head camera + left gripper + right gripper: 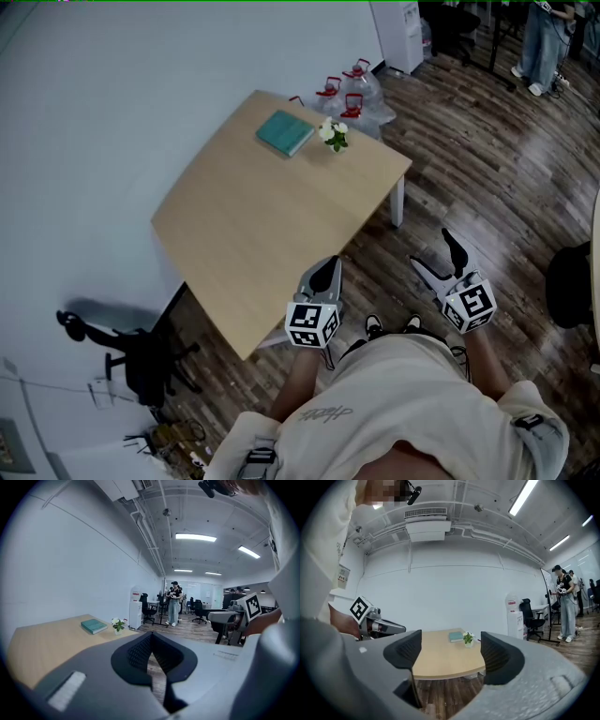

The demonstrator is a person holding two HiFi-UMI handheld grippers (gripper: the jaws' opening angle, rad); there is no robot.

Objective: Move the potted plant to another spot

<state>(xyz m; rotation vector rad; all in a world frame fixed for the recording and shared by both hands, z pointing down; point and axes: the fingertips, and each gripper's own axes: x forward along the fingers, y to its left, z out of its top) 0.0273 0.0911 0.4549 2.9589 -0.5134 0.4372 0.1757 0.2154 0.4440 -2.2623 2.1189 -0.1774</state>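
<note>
Evidently nothing is done yet — the potted plant (334, 136) stands untouched on the table (262, 216), left gripper (325, 272) closed, right gripper (436, 255) open and empty.

A light wooden table (272, 216) carries a teal book (285, 132) and a small potted plant (334, 135), just beside each other along its far edge, the book nearer the wall-side corner

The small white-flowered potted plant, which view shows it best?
The right gripper view: the small white-flowered potted plant stands centred, side-on, pot and flowers visible. The head view shows it tiny from above; the left gripper view, small, off left.
</note>
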